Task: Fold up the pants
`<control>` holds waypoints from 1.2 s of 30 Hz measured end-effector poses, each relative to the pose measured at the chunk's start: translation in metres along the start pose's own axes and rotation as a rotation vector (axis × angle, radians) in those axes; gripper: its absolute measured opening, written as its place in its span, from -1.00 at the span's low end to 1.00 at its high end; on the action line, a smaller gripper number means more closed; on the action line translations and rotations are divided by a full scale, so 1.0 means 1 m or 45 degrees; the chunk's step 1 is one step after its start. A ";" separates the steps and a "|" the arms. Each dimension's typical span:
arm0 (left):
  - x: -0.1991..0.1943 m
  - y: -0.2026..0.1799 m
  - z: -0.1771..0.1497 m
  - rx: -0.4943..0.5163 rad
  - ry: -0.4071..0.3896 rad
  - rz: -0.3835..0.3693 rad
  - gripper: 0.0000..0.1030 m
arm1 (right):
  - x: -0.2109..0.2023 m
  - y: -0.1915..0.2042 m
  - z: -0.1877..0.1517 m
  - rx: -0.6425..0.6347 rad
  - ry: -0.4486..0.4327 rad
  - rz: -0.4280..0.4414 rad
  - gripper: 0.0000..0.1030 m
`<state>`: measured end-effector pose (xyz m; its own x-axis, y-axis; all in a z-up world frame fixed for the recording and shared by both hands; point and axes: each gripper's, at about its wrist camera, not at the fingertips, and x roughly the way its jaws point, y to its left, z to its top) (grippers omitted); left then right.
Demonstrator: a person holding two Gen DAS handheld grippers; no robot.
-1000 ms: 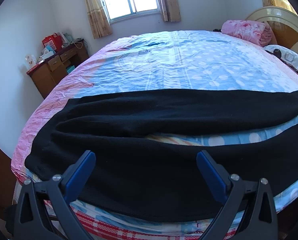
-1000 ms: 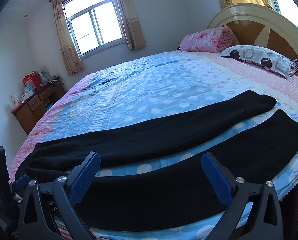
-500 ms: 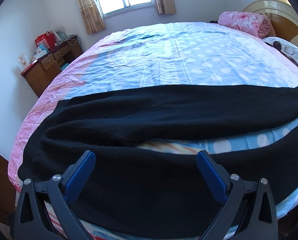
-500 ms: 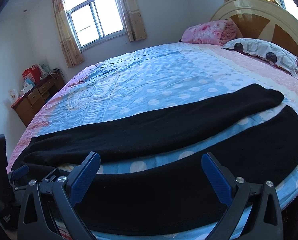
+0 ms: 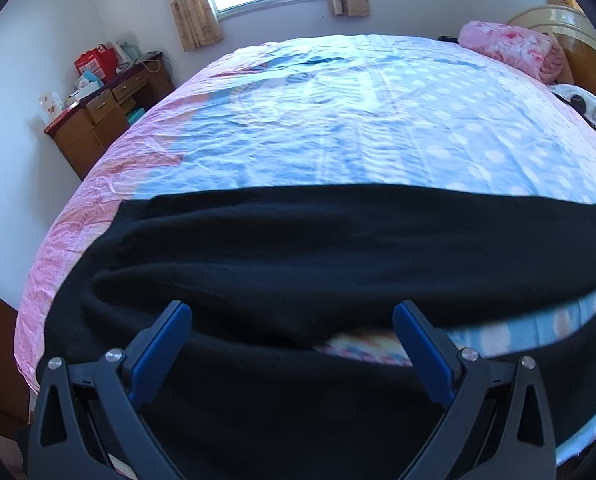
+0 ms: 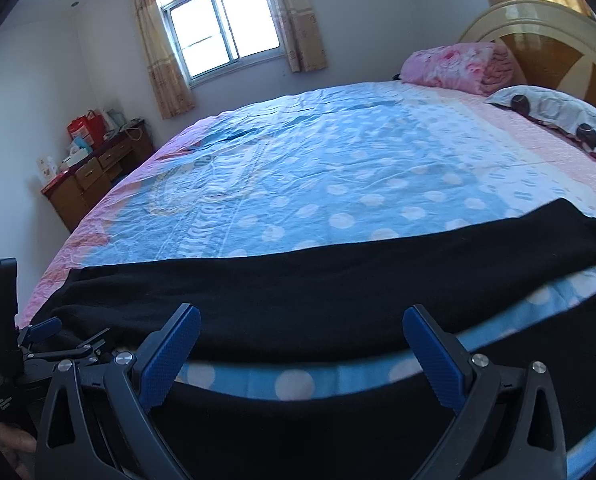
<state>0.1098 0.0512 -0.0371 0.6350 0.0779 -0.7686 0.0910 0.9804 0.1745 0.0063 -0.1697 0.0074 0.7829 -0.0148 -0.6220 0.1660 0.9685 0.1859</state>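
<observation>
Black pants (image 5: 298, 248) lie spread flat across the near side of the bed, waist to the left, two legs running right with a strip of sheet between them. In the right wrist view the pants (image 6: 338, 280) show with the far leg's hem at the right. My left gripper (image 5: 292, 344) is open, low over the crotch and waist part of the near leg. My right gripper (image 6: 302, 348) is open, low over the near leg farther right. The left gripper also shows at the left edge of the right wrist view (image 6: 58, 340).
The bed (image 5: 338, 120) has a blue dotted sheet with pink borders. A pink folded blanket (image 6: 458, 66) and a pillow (image 6: 558, 116) lie by the headboard at the right. A wooden dresser (image 5: 106, 112) stands against the far left wall.
Both grippers have moved forward and lower toward the pants, which now fill more of each view. Both stay open. The pants have not moved.
</observation>
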 end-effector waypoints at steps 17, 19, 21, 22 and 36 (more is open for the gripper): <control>0.028 0.118 0.018 -0.218 0.026 0.183 1.00 | 0.124 0.151 0.063 -0.468 0.228 0.550 0.65; 0.033 0.127 0.016 -0.238 0.049 0.171 1.00 | 0.145 0.173 0.065 -0.540 0.288 0.567 0.52; 0.036 0.135 0.015 -0.255 0.061 0.164 0.98 | 0.167 0.198 0.064 -0.603 0.347 0.588 0.52; 0.038 0.140 0.015 -0.268 0.066 0.158 0.97 | 0.176 0.207 0.063 -0.621 0.360 0.594 0.52; 0.039 0.184 0.019 -0.370 0.078 0.124 0.87 | 0.252 0.293 0.031 -0.890 0.479 0.666 0.51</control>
<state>0.1653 0.2317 -0.0233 0.5820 0.1762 -0.7939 -0.1970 0.9777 0.0725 0.2712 0.1028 -0.0708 0.3915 0.4259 -0.8156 -0.6430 0.7607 0.0886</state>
